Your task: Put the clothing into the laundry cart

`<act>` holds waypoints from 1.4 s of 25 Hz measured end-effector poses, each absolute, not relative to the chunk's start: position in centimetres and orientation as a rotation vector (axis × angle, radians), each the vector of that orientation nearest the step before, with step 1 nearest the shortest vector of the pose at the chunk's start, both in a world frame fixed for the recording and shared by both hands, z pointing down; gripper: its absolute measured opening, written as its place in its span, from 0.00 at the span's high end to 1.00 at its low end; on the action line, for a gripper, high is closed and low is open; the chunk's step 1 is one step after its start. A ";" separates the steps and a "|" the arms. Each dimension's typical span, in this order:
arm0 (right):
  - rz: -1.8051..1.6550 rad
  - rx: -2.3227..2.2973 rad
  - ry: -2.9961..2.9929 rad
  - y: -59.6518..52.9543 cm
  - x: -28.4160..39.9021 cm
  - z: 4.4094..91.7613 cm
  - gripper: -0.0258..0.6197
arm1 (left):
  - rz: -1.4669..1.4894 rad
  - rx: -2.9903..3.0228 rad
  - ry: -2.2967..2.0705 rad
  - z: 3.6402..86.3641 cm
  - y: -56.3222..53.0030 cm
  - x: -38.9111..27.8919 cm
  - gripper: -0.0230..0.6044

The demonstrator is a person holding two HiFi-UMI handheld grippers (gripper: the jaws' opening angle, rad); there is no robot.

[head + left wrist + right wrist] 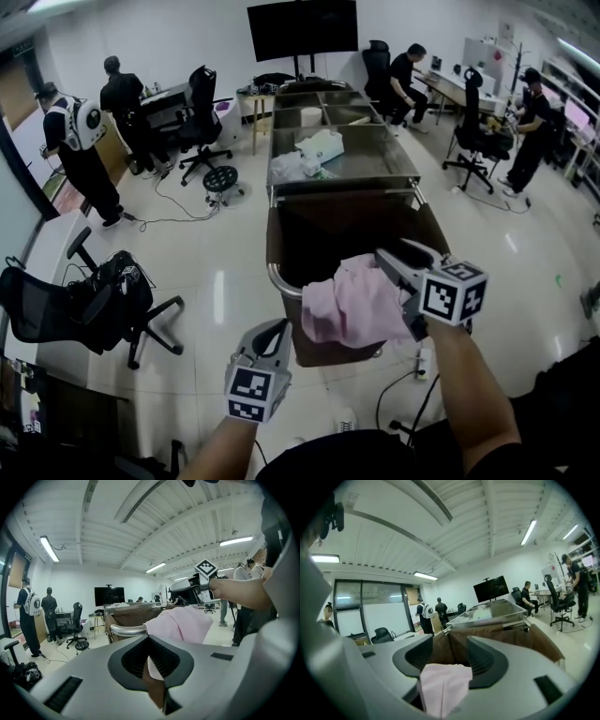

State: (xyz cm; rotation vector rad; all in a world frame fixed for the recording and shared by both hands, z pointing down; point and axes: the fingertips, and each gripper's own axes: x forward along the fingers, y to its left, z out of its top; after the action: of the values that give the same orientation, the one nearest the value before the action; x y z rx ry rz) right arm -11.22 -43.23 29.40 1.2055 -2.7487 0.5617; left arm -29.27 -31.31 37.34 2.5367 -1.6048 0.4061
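Fingers on the right gripper are clamped on the pink garment, so it's hanging bunched up right over the near edge of the laundry cart, above the open brown bag and not down inside it yet. Left gripper is lower, just beside the cart's near corner, fingers a little apart with nothing between them. It's pointed toward the cart and the pink cloth beyond.
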 end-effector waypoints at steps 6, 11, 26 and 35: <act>0.587 1.315 -2.699 -37.9 -8.0 30.8 0.58 | 0.410 2.602 -1.498 37.8 -30.3 -27.0 0.97; 0.647 1.409 -2.639 -32.9 -6.3 33.0 0.58 | 0.424 2.649 -1.401 38.3 -28.1 -25.6 0.97; 0.595 1.552 -2.524 -20.5 -6.0 35.8 0.70 | 0.476 2.698 -1.211 40.8 -21.3 -24.4 0.97; 0.577 1.579 -2.520 -17.3 -7.1 37.1 0.79 | 0.486 2.710 -1.167 41.0 -19.2 -24.4 0.97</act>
State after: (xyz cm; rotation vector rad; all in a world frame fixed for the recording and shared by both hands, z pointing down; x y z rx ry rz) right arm -7.05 -17.30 37.14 1.5786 -2.5200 0.5769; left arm -24.43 -19.19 41.05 2.7103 -1.1667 0.4864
